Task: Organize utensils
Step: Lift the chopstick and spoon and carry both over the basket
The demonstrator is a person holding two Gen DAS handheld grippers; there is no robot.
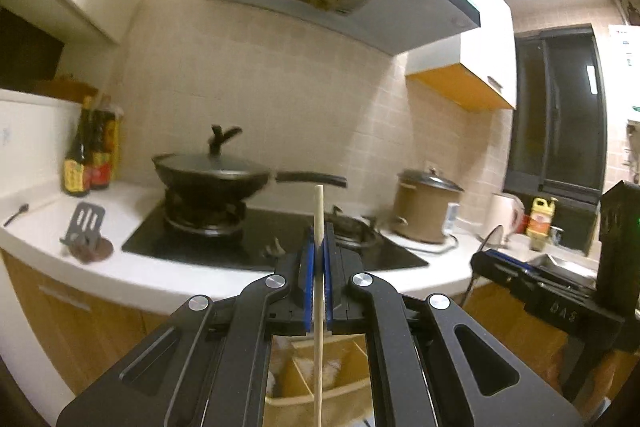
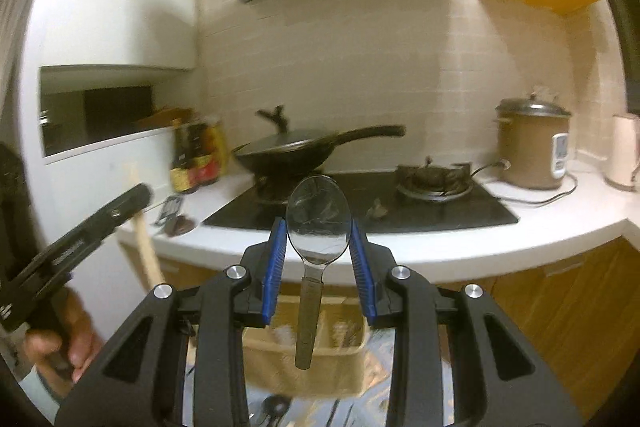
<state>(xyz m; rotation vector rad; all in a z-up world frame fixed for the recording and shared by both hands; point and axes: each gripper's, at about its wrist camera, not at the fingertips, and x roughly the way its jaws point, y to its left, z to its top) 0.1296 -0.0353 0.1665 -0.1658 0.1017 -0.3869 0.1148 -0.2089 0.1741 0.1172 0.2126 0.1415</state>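
My left gripper (image 1: 319, 247) is shut on a pale wooden chopstick (image 1: 318, 307) that stands upright between the blue pads. My right gripper (image 2: 319, 227) is shut on a clear plastic spoon (image 2: 318, 219) by its bowl, the brown handle hanging down. Below both grippers sits a tan divided utensil box (image 2: 340, 355), also in the left wrist view (image 1: 340, 367). The left gripper with its chopstick (image 2: 146, 251) shows at the left of the right wrist view, and the right gripper (image 1: 540, 279) at the right of the left wrist view.
A black wok (image 1: 212, 175) sits on the stove (image 1: 280, 239). Sauce bottles (image 1: 90, 155), a slotted spatula (image 1: 84, 223) and a small dark spoon (image 1: 16, 214) are on the white counter (image 1: 120, 279). A brown rice cooker (image 2: 534, 147) stands at the right.
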